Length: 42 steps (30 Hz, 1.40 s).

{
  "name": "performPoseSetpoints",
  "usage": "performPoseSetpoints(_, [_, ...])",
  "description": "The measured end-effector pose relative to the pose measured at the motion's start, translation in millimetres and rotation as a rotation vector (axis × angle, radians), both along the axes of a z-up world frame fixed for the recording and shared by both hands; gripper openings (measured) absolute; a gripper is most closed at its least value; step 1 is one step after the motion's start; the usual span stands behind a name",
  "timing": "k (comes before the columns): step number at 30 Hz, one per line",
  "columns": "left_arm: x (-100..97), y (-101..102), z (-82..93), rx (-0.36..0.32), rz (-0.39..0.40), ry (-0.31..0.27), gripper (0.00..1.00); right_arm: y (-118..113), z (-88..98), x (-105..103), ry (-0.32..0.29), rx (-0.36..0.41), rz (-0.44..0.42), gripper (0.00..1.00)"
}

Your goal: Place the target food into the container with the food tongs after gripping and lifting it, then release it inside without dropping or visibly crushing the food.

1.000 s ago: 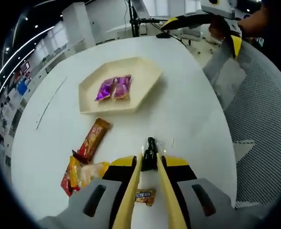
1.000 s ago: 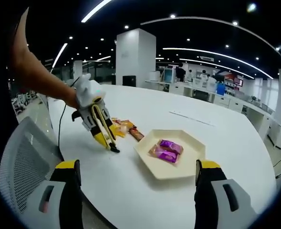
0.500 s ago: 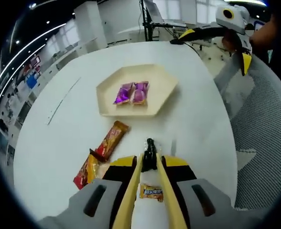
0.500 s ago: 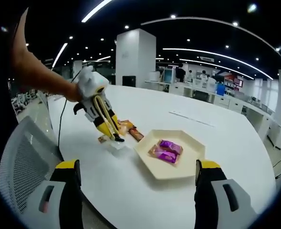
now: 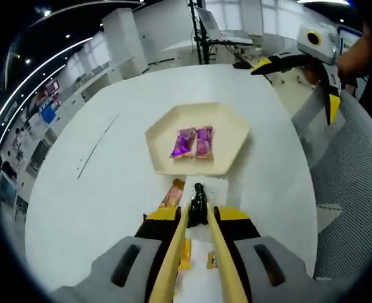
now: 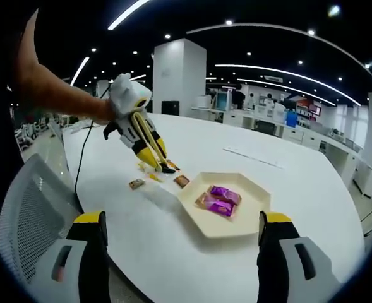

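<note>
**Tongs above the table, tray holds two purple packs**

Left gripper view: my left gripper (image 5: pixel 197 211) has its yellow fingers (image 5: pixel 173 252) pressed close, meeting at a dark tip; can't tell whether anything is pinched there. It hangs above the white table (image 5: pixel 97 189), pointing twd the tray (image 5: pixel 230 129), a pale hexagon just beyond the tip. Two purple snack packs (image 5: pixel 194 141) lie side by side in the tray's middle. An orange-brown snack bar (image 5: pixel 172 192) lies on the table just beside the tip, near the tray's closest edge. Small wrapped candies (image 5: pixel 212 259) show between and beside my fingers, lower down. My right gripper (image 5: pixel 312 53) is at upper right, over a mesh chair (image 5: pixel 350 208).

Right gripper view: my right gripper (image 6: pixel 182 252) has its fingers (image 6: pixel 91 246) spread wide, nothing between them. Ahead, the left gripper is in a hand (image 6: pixel 103 110), its tip above the snacks on the table, beside the tray w/ the purple packs.
</note>
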<state>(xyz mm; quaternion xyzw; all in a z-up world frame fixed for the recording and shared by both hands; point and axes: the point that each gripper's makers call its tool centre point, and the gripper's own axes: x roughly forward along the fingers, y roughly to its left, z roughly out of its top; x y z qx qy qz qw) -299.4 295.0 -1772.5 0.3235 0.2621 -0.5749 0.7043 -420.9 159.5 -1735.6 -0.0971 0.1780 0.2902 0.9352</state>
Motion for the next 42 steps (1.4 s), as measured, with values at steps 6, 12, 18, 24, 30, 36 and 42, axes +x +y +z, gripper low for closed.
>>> performPoseSetpoints(6, [3.4,-14,8.3,-0.018,-0.013,-0.01,0.16,1,0.5,0,-0.005,-0.007,0.006,0.98])
performPoseSetpoints(12, [8.9,-34,14.8,-0.019,-0.014,0.024,0.17,-1,2.3,1,-0.011,0.0,-0.005,0.98])
performPoseSetpoints(18, [15.8,-63,25.9,-0.033,-0.034,0.014,0.17,-2,4.8,1,-0.023,0.001,-0.012,0.98])
performPoseSetpoints(24, [21.9,-93,39.9,-0.03,-0.067,-0.002,0.17,-4,6.4,2,-0.03,0.007,-0.024,0.98])
performPoseSetpoints(30, [25.6,-117,55.1,-0.014,-0.106,-0.02,0.17,-4,7.5,2,-0.036,0.008,-0.028,0.98])
performPoseSetpoints(36, [28.5,-141,75.4,-0.021,-0.139,-0.032,0.17,-5,8.2,2,-0.038,0.008,-0.03,0.98])
performPoseSetpoints(42, [32.4,-156,91.8,-0.026,-0.15,-0.043,0.17,-6,9.7,2,-0.044,0.009,-0.037,0.98])
